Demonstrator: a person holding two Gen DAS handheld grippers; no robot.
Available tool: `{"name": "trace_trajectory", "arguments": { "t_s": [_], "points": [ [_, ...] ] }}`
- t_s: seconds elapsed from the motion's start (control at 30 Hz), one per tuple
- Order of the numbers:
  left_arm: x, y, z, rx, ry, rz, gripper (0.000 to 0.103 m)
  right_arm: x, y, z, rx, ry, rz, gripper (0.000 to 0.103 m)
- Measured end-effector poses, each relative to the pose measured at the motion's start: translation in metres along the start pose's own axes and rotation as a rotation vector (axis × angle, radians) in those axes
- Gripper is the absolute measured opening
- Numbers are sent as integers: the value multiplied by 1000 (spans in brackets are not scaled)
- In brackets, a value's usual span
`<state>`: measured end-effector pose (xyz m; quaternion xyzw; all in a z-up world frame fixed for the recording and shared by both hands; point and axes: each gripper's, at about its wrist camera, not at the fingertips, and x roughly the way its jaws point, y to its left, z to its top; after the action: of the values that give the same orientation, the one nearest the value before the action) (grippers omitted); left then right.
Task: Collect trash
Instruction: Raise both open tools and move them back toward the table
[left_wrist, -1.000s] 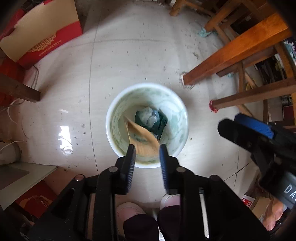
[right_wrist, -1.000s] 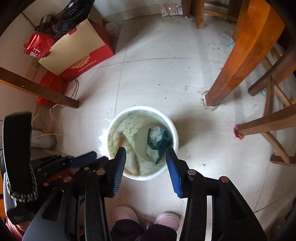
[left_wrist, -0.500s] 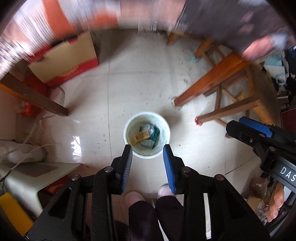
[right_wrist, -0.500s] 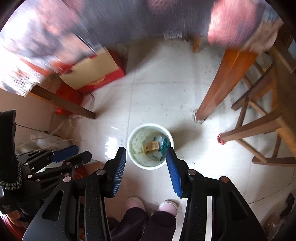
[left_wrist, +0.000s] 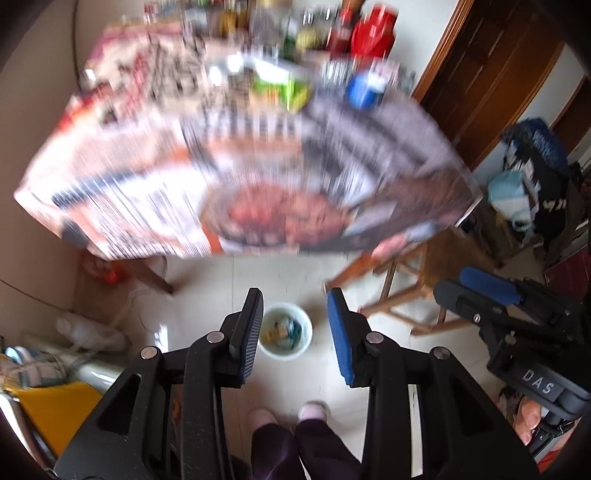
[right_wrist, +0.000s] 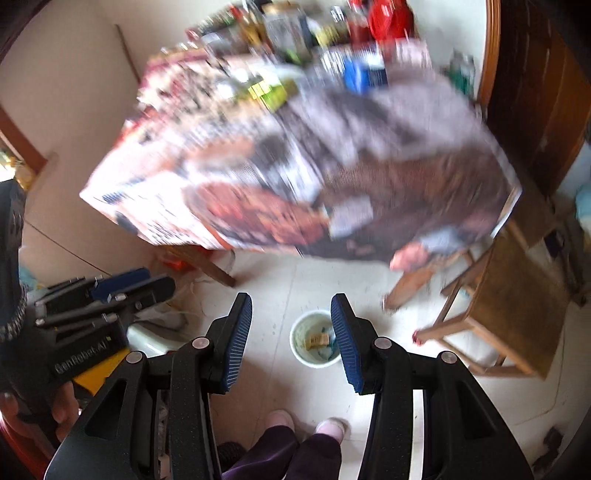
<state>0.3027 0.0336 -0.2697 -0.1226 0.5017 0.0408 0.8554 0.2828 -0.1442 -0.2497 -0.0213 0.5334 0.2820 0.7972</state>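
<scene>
Trash (left_wrist: 282, 334) is lying inside the white bin (left_wrist: 303, 345) on the floor, below a blurred tabletop (left_wrist: 240, 158). Left tongs (left_wrist: 295, 332) (jaws just widening) and right tongs (right_wrist: 291, 341) are hanging open, gripping nothing.

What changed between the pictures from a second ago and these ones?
Both grippers have risen well away from the white round plastic bin on the floor, so the cluttered table now fills the view. The left gripper has just been opening, with nothing between its fingers. The right gripper stays open and empty. The bin and its wrappers are unmoved.
</scene>
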Motion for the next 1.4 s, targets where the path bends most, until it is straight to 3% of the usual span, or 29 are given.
{"name": "trace_trajectory", "arguments": {
  "t_s": [0.13,0.27,0.43,0.57,0.7,0.8,0.87,1.07,1.4],
  "points": [
    [-75,-7,16,37,-127,23,43,-58,24,15,-35,-87,0,41],
    [-148,-7,27,30,-261,-7,48,-116,45,25,-56,-187,-19,41],
    [-215,-5,29,62,-376,-35,49,-175,65,31,-45,-299,-60,41],
    [-255,-6,27,89,-455,-57,57,-214,73,32,-6,-391,-83,42],
    [-280,-5,24,103,-526,-70,66,-235,77,33,8,-470,-124,53],
    [-289,-3,28,96,-561,-69,78,-245,76,36,25,-522,-151,70],
    [-290,-2,34,87,-572,-73,92,-249,73,39,38,-544,-160,77],
    [-270,-8,67,61,-583,-61,94,-245,58,62,50,-568,-197,88],
    [-218,-43,151,48,-590,-1,94,-221,9,129,10,-572,-158,88]
  ]
}}
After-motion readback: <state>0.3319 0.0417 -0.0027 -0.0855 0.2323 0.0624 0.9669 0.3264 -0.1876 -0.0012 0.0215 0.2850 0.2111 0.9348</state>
